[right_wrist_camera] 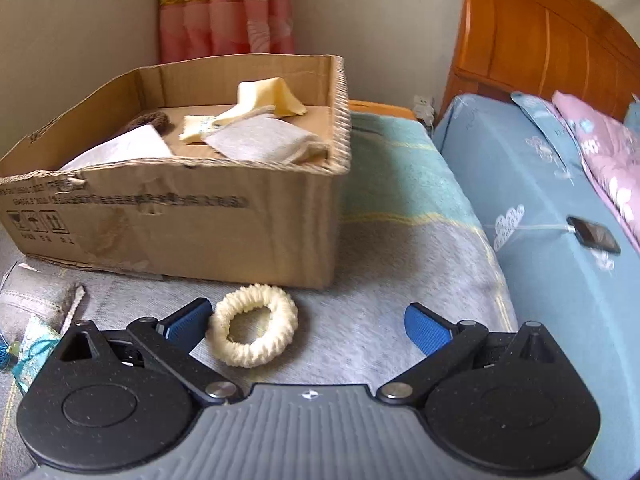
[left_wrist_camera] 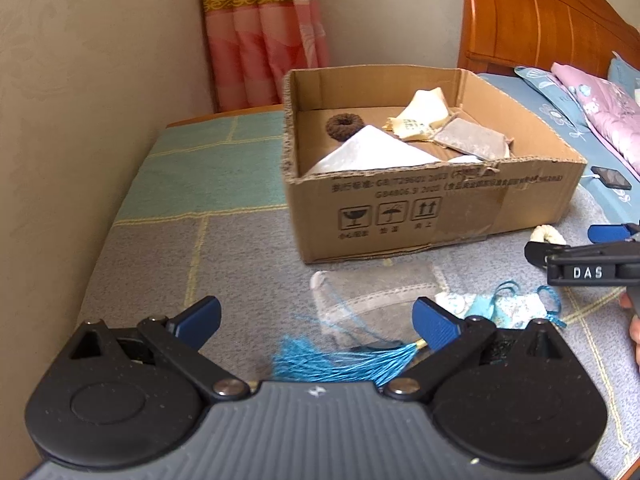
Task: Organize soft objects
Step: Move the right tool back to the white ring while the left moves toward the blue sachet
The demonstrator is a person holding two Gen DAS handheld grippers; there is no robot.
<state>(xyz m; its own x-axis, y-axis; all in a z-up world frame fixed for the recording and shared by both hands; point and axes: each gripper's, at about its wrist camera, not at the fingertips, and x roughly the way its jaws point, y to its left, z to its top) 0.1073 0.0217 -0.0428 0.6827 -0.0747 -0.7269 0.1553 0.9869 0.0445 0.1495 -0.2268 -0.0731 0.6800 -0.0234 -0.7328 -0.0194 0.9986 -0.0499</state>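
Both grippers, left (left_wrist_camera: 316,322) and right (right_wrist_camera: 306,322), have jaws wide and empty; right should straddle the cream scrunchie (right_wrist_camera: 253,325), pinching one side before lifting toward the cardboard box (right_wrist_camera: 192,216).

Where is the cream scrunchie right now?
In the right wrist view, the cream scrunchie lies on the blanket, just before the cardboard box, beside the open right gripper's left finger.

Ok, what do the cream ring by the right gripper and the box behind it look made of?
Cream ring: looks like knitted or crocheted yarn over an elastic core, matte and ribbed all round; probably a hair scrunchie. Box: corrugated cardboard, plain brown and matte, with fluting visible along the cut rim, printed handling symbols and creased, scuffed walls.
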